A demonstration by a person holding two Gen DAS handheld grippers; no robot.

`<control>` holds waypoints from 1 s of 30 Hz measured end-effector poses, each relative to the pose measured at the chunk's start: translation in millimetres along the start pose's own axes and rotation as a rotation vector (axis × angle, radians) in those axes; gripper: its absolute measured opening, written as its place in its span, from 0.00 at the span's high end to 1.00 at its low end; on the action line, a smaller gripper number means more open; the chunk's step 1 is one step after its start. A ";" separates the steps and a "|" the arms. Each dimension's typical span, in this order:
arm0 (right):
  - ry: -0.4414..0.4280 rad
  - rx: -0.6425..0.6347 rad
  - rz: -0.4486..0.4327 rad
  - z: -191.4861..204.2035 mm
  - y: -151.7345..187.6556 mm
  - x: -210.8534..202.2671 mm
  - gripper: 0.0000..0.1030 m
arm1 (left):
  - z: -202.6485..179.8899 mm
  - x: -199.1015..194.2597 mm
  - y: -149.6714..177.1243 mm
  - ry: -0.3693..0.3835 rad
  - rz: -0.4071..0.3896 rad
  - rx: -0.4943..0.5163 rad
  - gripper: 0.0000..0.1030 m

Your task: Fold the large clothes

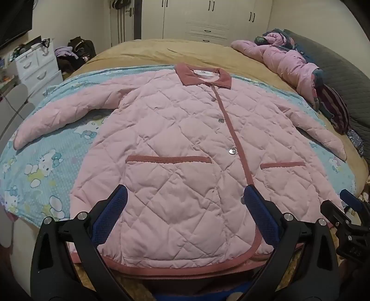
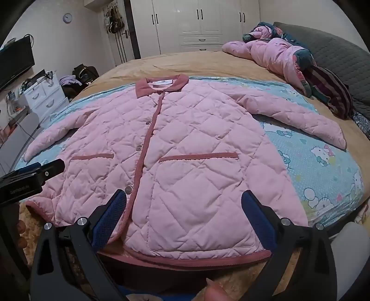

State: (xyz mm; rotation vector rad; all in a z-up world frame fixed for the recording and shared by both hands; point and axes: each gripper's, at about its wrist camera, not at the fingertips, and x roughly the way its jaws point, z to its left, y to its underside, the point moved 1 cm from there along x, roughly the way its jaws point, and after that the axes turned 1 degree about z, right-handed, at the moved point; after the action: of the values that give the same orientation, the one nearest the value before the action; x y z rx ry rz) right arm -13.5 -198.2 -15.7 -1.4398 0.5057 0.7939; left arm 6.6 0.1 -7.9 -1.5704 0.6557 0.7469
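Observation:
A pink quilted jacket (image 1: 175, 148) (image 2: 185, 150) with a darker pink collar, trim and two pocket bands lies flat and buttoned on the bed, both sleeves spread out to the sides. My left gripper (image 1: 185, 192) hovers open above the jacket's lower left part, its blue-padded fingers (image 1: 115, 203) wide apart with nothing between them. My right gripper (image 2: 183, 196) hovers open over the lower right part near the hem, nothing held. The right gripper's tip (image 1: 349, 201) shows at the left wrist view's right edge, and the left gripper's body (image 2: 32, 176) at the right wrist view's left edge.
Under the jacket lies a light blue cartoon-print blanket (image 1: 41, 166) (image 2: 323, 157) on a tan bedcover (image 1: 185, 51). A heap of pink and dark clothes (image 1: 296, 62) (image 2: 289, 60) sits at the far right by a grey headboard (image 2: 335, 53). White drawers (image 1: 37, 67) and wardrobes (image 2: 198, 20) stand beyond.

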 end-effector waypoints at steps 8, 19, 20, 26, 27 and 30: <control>0.002 0.002 -0.003 2.0 -0.9 -1.4 0.04 | -5.7 2.6 -1.5 -0.008 -0.001 0.005 0.08; 0.003 0.003 -0.009 3.0 -2.7 -5.8 0.04 | -0.2 -2.2 -2.2 0.001 -0.008 0.004 0.08; 0.006 0.001 -0.009 3.4 -2.8 -5.7 0.04 | -0.2 -2.2 -2.1 0.001 -0.008 0.004 0.08; 0.016 -0.004 -0.007 4.2 -1.9 -4.8 0.04 | -2.0 -3.7 -5.3 0.006 -0.010 0.003 0.08; 0.015 -0.004 -0.006 4.1 -1.8 -4.7 0.04 | -4.2 -3.4 -6.3 0.005 -0.011 0.004 0.08; 0.017 -0.004 -0.008 4.0 -2.1 -4.4 0.04 | -4.4 -3.6 -6.6 0.007 -0.011 0.004 0.08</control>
State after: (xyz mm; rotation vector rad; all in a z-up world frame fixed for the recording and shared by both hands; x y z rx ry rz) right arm -15.6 -194.9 -10.7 -1.4526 0.5114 0.7779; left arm 9.9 -3.5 -0.6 -1.5722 0.6526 0.7315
